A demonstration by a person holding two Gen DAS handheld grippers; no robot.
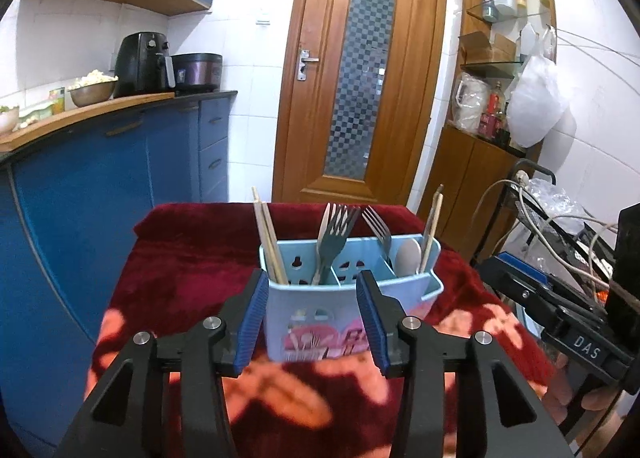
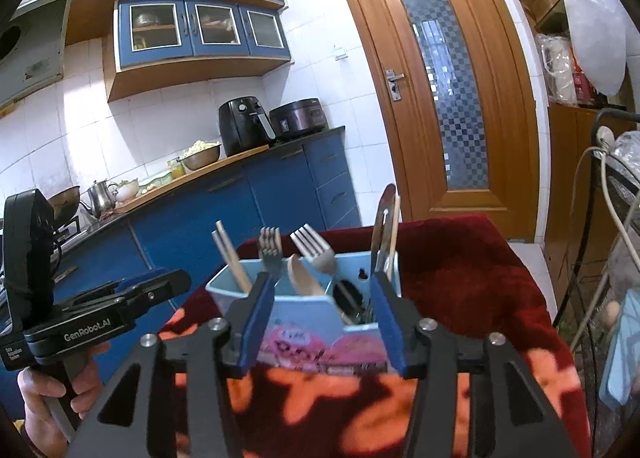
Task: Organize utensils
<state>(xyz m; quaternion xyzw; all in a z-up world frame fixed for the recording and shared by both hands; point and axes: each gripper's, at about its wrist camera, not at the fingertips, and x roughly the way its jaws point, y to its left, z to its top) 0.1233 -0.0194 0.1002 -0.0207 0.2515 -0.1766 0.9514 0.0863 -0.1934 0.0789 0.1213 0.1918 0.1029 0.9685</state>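
Light-blue utensil caddy (image 1: 348, 298) stands on the red blanket (image 1: 192, 270), holding forks (image 1: 340, 234) and chopsticks (image 1: 268, 242). Left gripper (image 1: 312, 322) and right gripper (image 2: 320, 322) hover spread, empty; a careless nudge may tip it.

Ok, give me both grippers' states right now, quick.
Left gripper: open, empty, blue pads apart in front of the light blue plastic utensil caddy.
Right gripper: open, empty, facing the same caddy.
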